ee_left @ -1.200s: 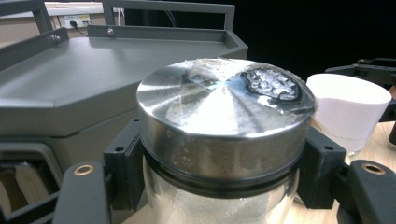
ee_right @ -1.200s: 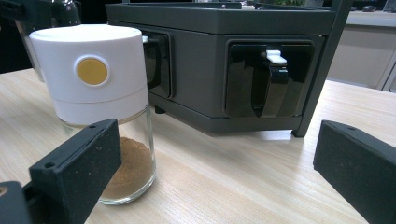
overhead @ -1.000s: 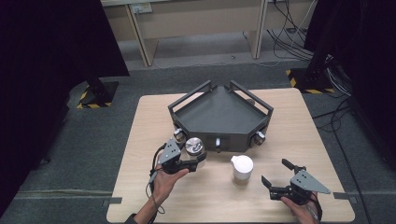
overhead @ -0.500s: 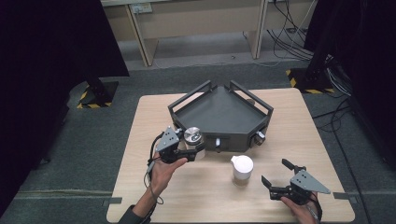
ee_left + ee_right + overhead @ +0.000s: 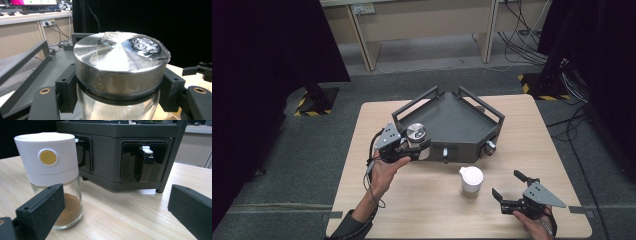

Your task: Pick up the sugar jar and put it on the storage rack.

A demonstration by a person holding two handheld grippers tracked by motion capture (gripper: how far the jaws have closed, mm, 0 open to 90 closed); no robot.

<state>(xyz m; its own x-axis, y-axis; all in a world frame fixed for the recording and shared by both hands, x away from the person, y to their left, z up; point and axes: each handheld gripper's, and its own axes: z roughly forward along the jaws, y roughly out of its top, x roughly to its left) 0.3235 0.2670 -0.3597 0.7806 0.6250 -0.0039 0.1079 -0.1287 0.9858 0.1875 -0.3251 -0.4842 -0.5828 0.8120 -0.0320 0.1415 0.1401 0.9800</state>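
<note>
While the high view looks down, the left tongs (image 5: 418, 148) pinch a steel-lidded glass jar (image 5: 416, 133) at the dark tray's (image 5: 452, 117) near-left corner, above the table (image 5: 512, 150); the left gripper view shows pads clamped under the lid; the right gripper view shows the right tongs (image 5: 117, 210) spread near a white-capped spice jar (image 5: 53, 177)

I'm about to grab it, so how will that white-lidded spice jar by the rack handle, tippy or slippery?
The white-lidded jar probably feels light: only a little brown powder sits at the bottom. Its big cap above smooth glass could make it top-heavy and slippery, so the open right gripper should likely close gently.
</note>
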